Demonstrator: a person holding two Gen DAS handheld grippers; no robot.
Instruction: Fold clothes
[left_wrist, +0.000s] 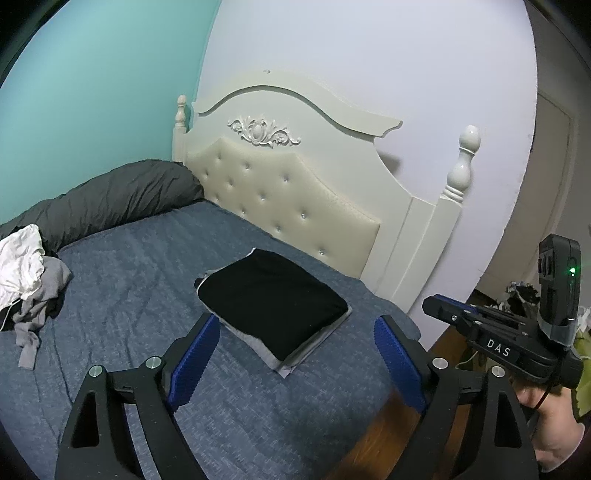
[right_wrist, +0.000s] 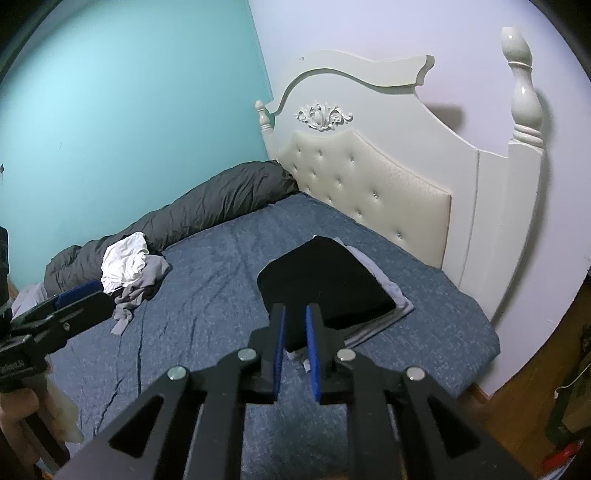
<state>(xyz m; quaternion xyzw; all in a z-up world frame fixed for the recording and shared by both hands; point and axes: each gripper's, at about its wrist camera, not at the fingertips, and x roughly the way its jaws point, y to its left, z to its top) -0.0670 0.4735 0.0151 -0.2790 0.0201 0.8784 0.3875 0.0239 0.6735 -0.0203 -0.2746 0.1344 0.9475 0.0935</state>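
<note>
Claws (left_wrist: 295, 354): two; folded stack (left_wrist: 273, 295): one.

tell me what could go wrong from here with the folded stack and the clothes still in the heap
1. The folded stack sits near the corner of the bed; a nudge could send it toward the floor.
2. The white garment and grey garment lie tangled together, so lifting one may drag the other.

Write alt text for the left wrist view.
The open left gripper hovers over a blue bedspread, facing a folded black garment atop folded grey ones. Crumpled white and grey clothes lie far left; a cream tufted headboard stands behind.
</note>
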